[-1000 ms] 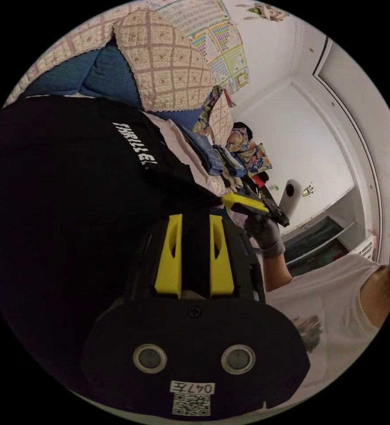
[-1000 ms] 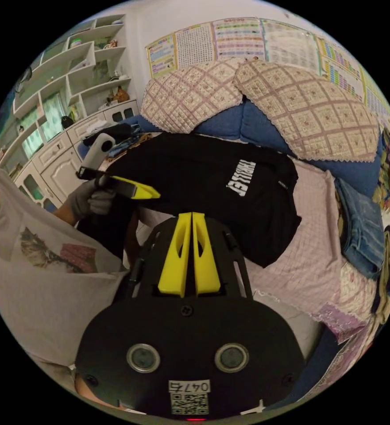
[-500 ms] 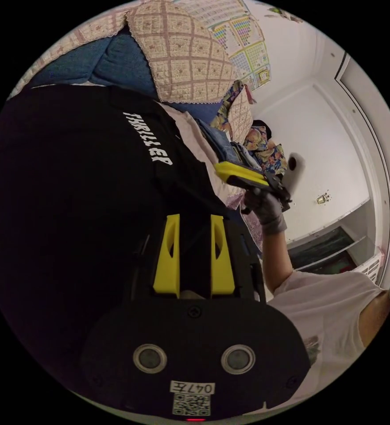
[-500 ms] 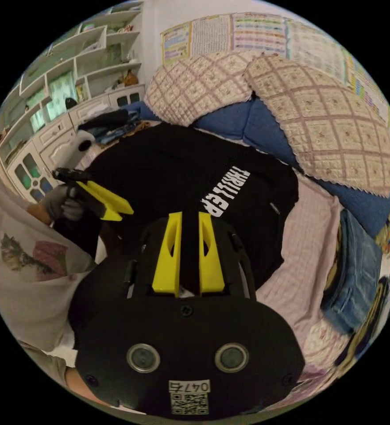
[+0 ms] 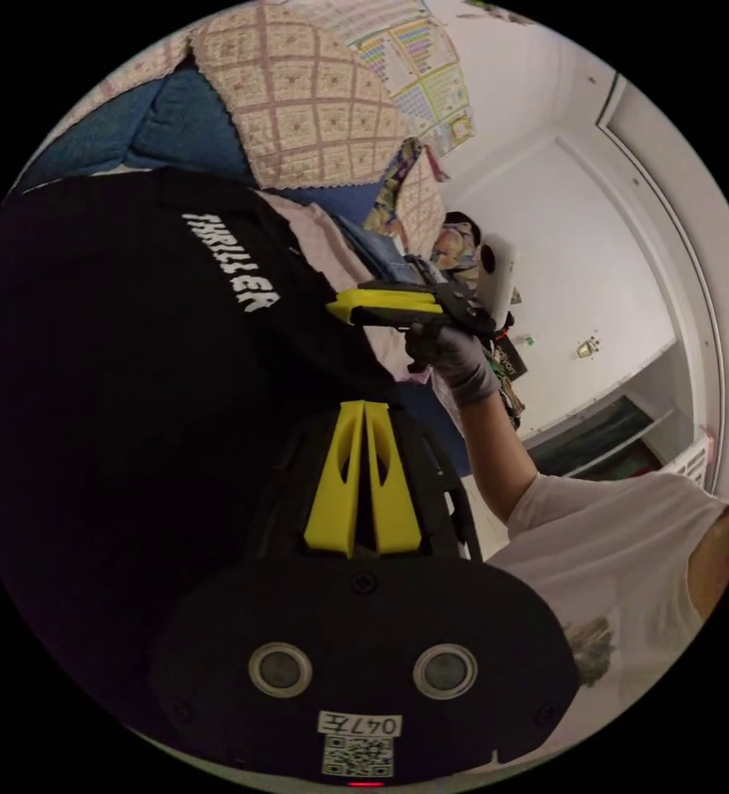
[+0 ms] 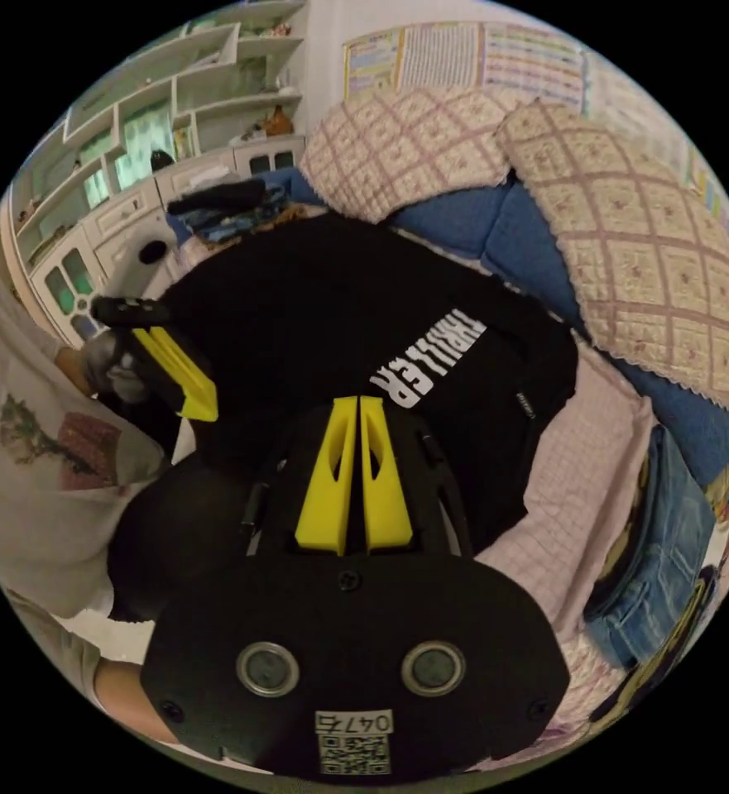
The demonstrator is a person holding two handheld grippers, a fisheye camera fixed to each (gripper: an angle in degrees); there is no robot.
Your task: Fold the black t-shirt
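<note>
while both grippers hang at the near hem side, the t-shirt (image 6: 339,322) lies spread on the sofa seat, its long axis running away from the person toward the cushions (image 6: 629,248). in the right gripper view, the right gripper (image 6: 359,405) has its jaws pressed together, tips over the black cloth just below the white print (image 6: 426,368). i cannot tell if any cloth is pinched between them, since the black fabric hides the tips. in the same view the left gripper (image 6: 194,409) sits further left, near the shirt's left edge, jaws also drawn together, held by a gloved hand (image 6: 112,368).

in the left gripper view, the left gripper (image 5: 362,409) shows its jaws closed with dark cloth all around; whether it grasps anything cannot be told. the right gripper (image 5: 339,310) comes in from the right, jaws together, tip over the shirt's right edge beside the print (image 5: 232,260). its gloved hand (image 5: 455,364) is behind it.

judgement: shirt is still flat and unfolded, so the fold is barely begun. each gripper is nearer its own side of the shirt, so a lengthwise side fold or a hem-to-collar fold would both suit. collar end lies farthest, by the blue sofa back (image 6: 480,223). jeans (image 6: 654,529) lie well right of the shirt on the pink cover (image 6: 579,496). shelves (image 6: 132,124) beyond.
</note>
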